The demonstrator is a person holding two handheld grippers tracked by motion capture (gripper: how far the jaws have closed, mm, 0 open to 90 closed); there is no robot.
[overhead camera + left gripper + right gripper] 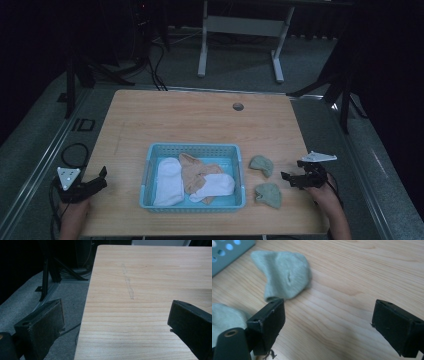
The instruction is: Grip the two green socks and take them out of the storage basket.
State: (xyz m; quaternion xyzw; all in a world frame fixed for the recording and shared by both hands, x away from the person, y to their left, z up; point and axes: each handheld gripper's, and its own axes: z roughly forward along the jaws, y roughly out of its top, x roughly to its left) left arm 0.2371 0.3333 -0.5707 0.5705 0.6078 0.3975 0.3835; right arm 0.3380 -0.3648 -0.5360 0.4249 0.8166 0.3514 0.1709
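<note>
High view: light wooden table (200,120), light-blue perforated plastic basket (193,203) sits near the front edge. Inside it: a white cotton sock (169,181) at left, a crumpled tan sock (196,172) in the middle, another white sock (215,186) lying partly over the tan one. Two sage-green knit socks remain out on the wood just right of the basket: far green sock (262,165) and near green sock (268,194), apart from each other. Judged progress: three socks in, two left to go. Right gripper (292,179) low beside the green pair, jaws spread, holding nothing. Left gripper (101,179) idles at the table's left edge, well apart from the basket.

Left gripper view: jaws wide apart, empty; one jaw hangs past the table edge over grey carpet. Bare wood grain with a faint pencil-like mark.

Right gripper view: jaws wide, nothing between the pads. The far green sock (284,275) lies ahead-left, soft ribbed knit, folded at the heel, cuff opening toward the camera. The near green sock (224,317) peeks in behind the left jaw; touching or not, can't tell. Basket corner (227,252) at top left, round holes.
</note>
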